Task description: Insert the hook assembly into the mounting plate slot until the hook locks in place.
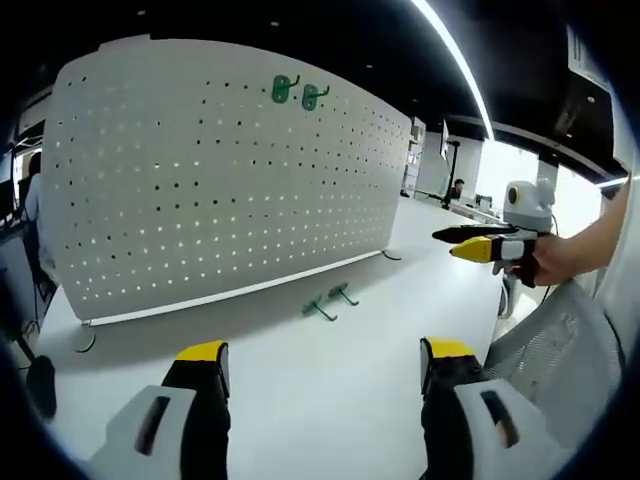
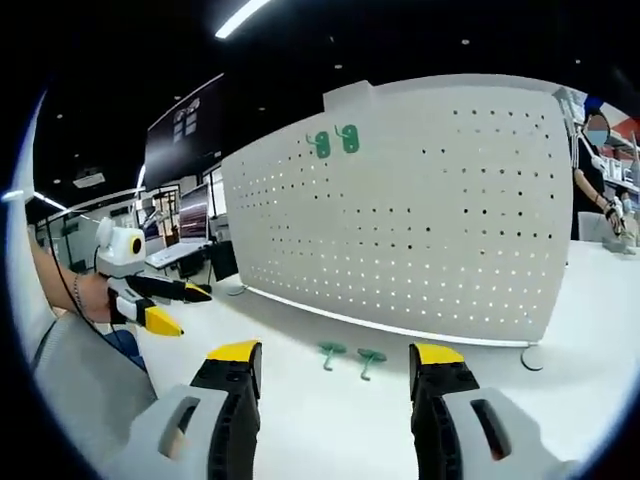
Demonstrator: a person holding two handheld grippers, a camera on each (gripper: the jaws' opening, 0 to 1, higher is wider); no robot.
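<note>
Left gripper view shows two green hooks [image 1: 298, 93] already hanging high on the white pegboard [image 1: 220, 180], which stands upright on the table [image 1: 320, 390]. Two more green hooks [image 1: 330, 302] lie loose on the table just in front of the board's foot. So the job looks about half done. Both the left gripper [image 1: 325, 365] and the right gripper [image 2: 335, 368] have their fingers spread wide and hold nothing, well back from the loose hooks.
</note>
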